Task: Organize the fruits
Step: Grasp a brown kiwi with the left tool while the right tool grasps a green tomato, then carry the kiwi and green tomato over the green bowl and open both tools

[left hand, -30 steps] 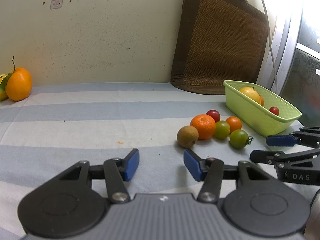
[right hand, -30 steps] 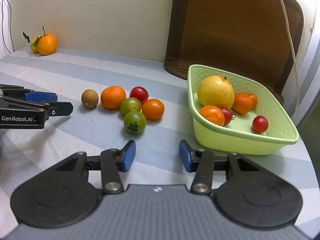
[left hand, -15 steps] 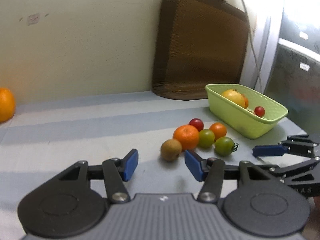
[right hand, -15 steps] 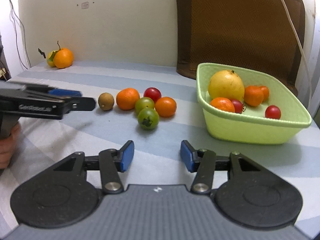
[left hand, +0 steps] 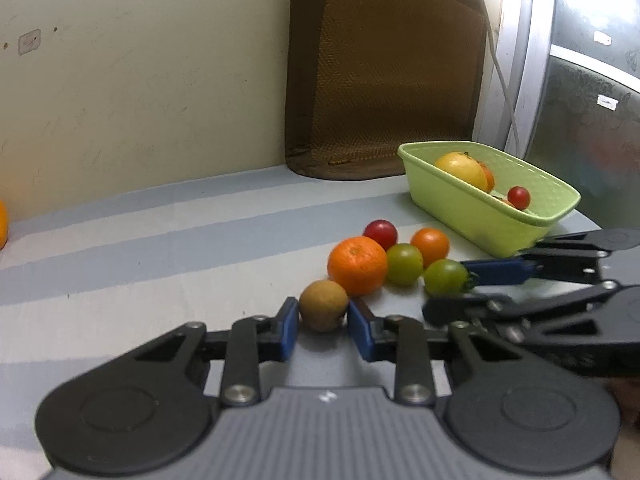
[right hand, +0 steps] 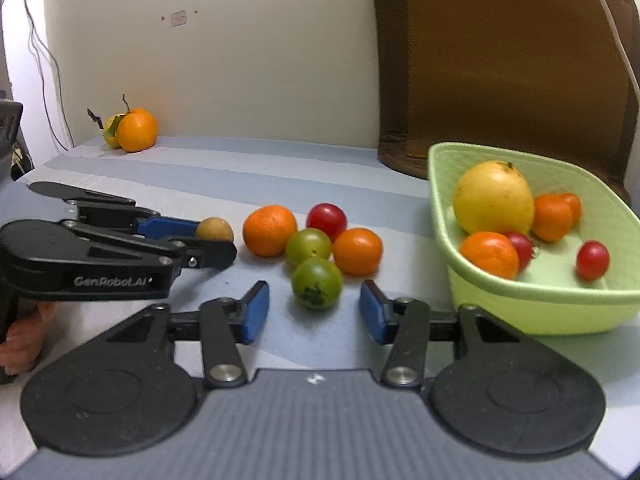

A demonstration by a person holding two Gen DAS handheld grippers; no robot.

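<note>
A small brown round fruit lies on the striped cloth between the blue pads of my left gripper, which is open around it; whether the pads touch it I cannot tell. It also shows in the right wrist view. My right gripper is open with a green tomato between its fingertips, pads apart from it. Beside them lie an orange, a second green tomato, a red tomato and an orange tomato. A green basket at the right holds a large yellow fruit and several small ones.
A brown woven mat leans on the wall behind the basket. An orange with a stem sits at the far left by the wall. A white cable hangs at the right. The table's edge runs just past the basket.
Both grippers have moved forward to the fruit pile. The left one has come around the brown fruit, the right one around the green tomato. Both stay open.
</note>
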